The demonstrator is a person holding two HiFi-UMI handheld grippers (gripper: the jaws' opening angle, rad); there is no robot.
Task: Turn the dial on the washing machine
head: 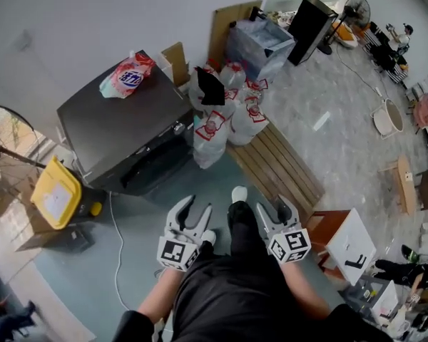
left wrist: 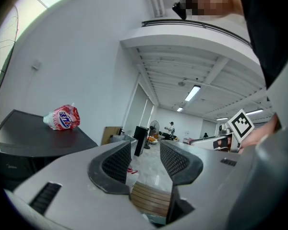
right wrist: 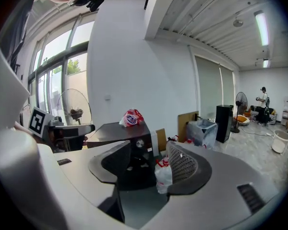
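The dark grey washing machine (head: pixel 121 127) stands at the upper left of the head view, with a small round dial (head: pixel 177 127) on its front panel. A pink detergent bag (head: pixel 128 75) lies on its lid. My left gripper (head: pixel 197 206) and right gripper (head: pixel 273 206) are held close to the person's body, well short of the machine, both open and empty. The right gripper view looks between open jaws (right wrist: pixel 151 164) at the machine's front (right wrist: pixel 134 155) and its silver dial (right wrist: pixel 139 143). The left gripper view (left wrist: pixel 145 157) shows the lid (left wrist: pixel 33 138) and the bag (left wrist: pixel 62 119).
Several white bags with red print (head: pixel 225 116) lean against the machine's right side. A slatted wooden bench (head: pixel 278 166) runs toward the right gripper. A yellow container (head: pixel 55 193) sits left of the machine, and a white cable (head: pixel 115 241) trails over the floor. A clear plastic box (head: pixel 260 45) stands behind.
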